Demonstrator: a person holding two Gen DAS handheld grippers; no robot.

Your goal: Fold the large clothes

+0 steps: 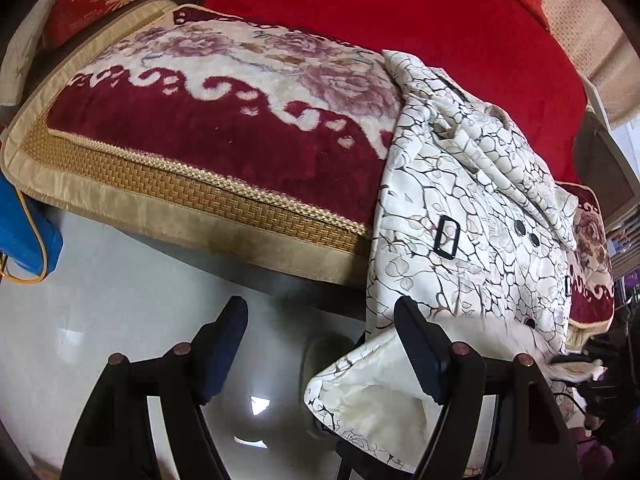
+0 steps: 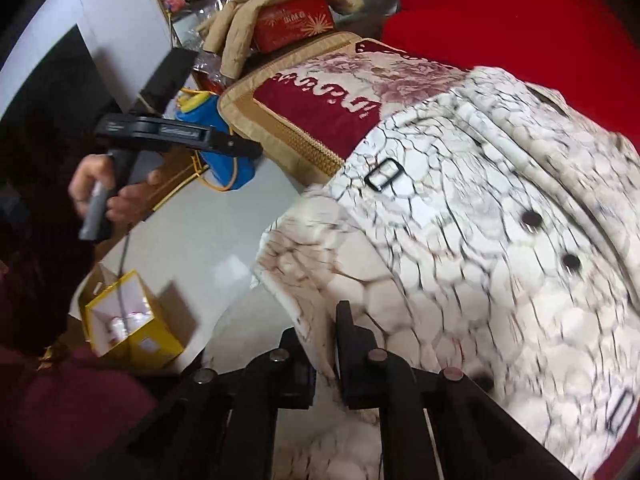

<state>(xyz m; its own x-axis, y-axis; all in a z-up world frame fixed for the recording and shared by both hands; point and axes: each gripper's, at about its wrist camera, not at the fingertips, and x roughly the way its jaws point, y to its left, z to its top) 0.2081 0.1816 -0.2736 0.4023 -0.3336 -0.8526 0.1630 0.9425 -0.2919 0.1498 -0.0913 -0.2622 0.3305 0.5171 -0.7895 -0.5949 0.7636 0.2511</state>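
Pinching the coat (image 2: 460,264) right at its lower edge, the right gripper (image 2: 326,364) has its jaws nearly together on a fold of white patterned fabric at the bottom centre of its view. The left gripper (image 1: 320,344) shows jaws wide apart, gripping nothing, one finger lying on the cloth in the lower right of its frame. Outward from there, the coat sprawls over the floral cushion (image 1: 224,120), hem hanging off the front toward the pale floor (image 1: 120,320), buckle (image 1: 447,237) and buttons facing up. My read: early going, no neat fold visible yet, sleeves and body all left to do.
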